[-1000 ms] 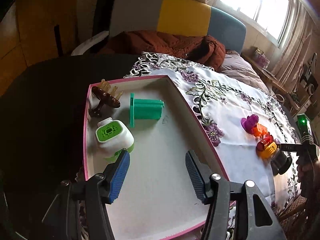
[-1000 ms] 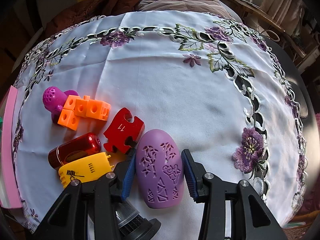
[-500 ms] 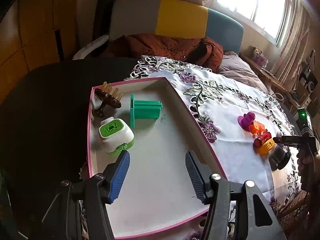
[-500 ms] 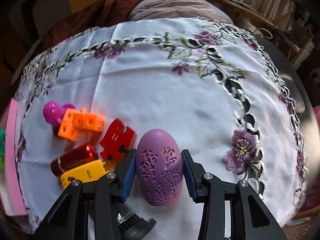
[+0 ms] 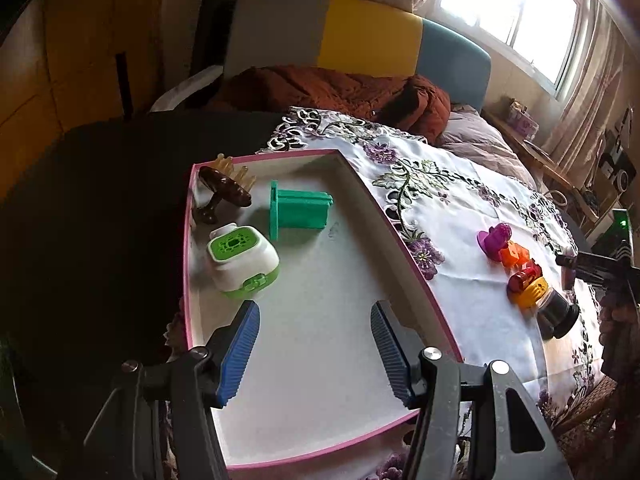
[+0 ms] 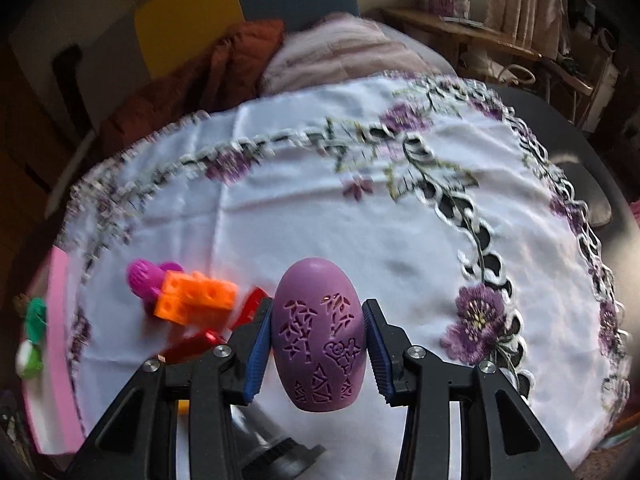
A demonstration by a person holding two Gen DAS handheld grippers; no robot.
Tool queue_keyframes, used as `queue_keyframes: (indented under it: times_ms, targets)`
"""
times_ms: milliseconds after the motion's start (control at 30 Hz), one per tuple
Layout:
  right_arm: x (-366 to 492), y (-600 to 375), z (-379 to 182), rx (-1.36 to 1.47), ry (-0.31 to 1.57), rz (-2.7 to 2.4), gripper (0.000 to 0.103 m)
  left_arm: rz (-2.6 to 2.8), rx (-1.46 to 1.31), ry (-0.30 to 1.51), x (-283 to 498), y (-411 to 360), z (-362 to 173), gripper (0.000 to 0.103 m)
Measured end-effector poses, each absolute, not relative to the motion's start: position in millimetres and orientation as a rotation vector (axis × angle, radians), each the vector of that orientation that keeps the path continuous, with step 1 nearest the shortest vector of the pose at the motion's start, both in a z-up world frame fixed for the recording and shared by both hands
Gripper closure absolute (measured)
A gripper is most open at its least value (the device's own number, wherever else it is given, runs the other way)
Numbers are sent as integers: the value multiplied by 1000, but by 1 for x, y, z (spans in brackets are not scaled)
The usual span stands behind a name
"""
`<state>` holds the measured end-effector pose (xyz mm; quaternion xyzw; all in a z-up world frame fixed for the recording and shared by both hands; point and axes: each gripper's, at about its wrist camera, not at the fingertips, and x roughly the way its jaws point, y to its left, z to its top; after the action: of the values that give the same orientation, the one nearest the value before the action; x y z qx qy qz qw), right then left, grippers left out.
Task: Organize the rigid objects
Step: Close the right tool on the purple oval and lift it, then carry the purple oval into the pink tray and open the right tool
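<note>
My right gripper (image 6: pixel 318 346) is shut on a purple egg-shaped case (image 6: pixel 318 336) with cut-out patterns and holds it above the embroidered white tablecloth (image 6: pixel 320 220). Left of it on the cloth lie orange cubes (image 6: pixel 192 298), a magenta piece (image 6: pixel 142 280), a red puzzle piece (image 6: pixel 250 308) and a dark red capsule (image 6: pixel 188 346). My left gripper (image 5: pixel 314 346) is open and empty over the pink-rimmed white tray (image 5: pixel 320 360). The tray holds a green-and-white box (image 5: pixel 242 260), a green block (image 5: pixel 298 210) and a brown comb-like piece (image 5: pixel 224 192).
A black cylindrical object (image 6: pixel 276 448) lies under my right gripper, also seen in the left view (image 5: pixel 558 314). The same toy cluster (image 5: pixel 516 268) shows right of the tray. A sofa with a rust blanket (image 5: pixel 328 88) stands behind the table. A dark surface (image 5: pixel 92 208) lies left of the tray.
My right gripper has lifted the purple egg-shaped case off the cloth and tilted the view upward. My left gripper has drawn back and up from the tray, still open.
</note>
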<state>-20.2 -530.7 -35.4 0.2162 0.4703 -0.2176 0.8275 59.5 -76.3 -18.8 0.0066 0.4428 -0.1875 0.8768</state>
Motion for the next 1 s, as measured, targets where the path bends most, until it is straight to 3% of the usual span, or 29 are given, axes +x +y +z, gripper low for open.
queue_keyframes:
  times_ms: [300,533,1000]
  targets:
    - [-5,-489,-3,451,933,-311,59,-361,-20,927,60,-54,-21,44]
    - [40,-396,24,329,930,-58,59,-332,-49,938,59,-37,-25,44]
    - [98,-225,-7,152,1105,285,59,-296,-86,936,60,-12,-27,44]
